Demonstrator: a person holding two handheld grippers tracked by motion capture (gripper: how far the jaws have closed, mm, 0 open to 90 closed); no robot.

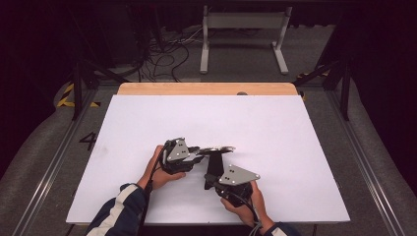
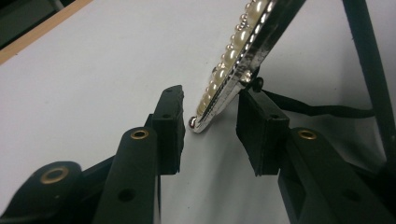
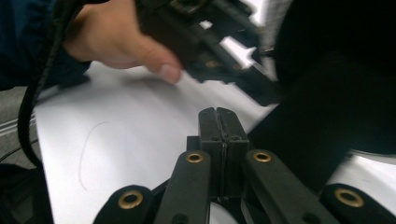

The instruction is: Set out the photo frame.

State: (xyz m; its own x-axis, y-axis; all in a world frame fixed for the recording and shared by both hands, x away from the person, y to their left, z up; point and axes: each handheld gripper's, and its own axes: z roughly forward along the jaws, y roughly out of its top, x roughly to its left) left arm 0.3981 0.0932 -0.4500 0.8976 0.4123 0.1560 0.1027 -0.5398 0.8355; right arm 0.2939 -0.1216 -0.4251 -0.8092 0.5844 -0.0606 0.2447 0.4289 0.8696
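While both hands work close together near the front edge of the table [image 1: 147,113], the item in hand is a pearl-studded silver piece [image 2: 233,56] with a black strap [image 1: 213,167] attached; its kind cannot be told beyond that. Position: front middle of the white table, well clear of the side edges and of the bare wooden strip [image 1: 206,89] along the far edge. In the high view the silver piece [image 1: 216,149] stretches level between the two hands, and the black strap runs from it toward the front edge. Left tongs [image 2: 210,128]: jaws part-open at a narrow gap, with the lower tip of the silver piece between them; the tip lies against or just beside the right-hand pad, and a sliver of space shows at the left-hand pad, so no clamp is made. A thin black cord [image 2: 327,110] lies on the table behind that pad. In the high view the left tongs [image 1: 196,153] point toward the right edge, carried by the left hand [image 1: 160,172] with a blue and white sleeve [image 1: 120,211]. Right tongs [image 3: 218,123]: jaws pressed fully together, pad against pad, nothing visible between them. A dark blurred mass [image 3: 336,93], not identifiable, stands just beside them in the right gripper view. In the high view the right tongs [image 1: 210,186] sit beside the strap, held by the right hand [image 1: 246,204] at the front edge.
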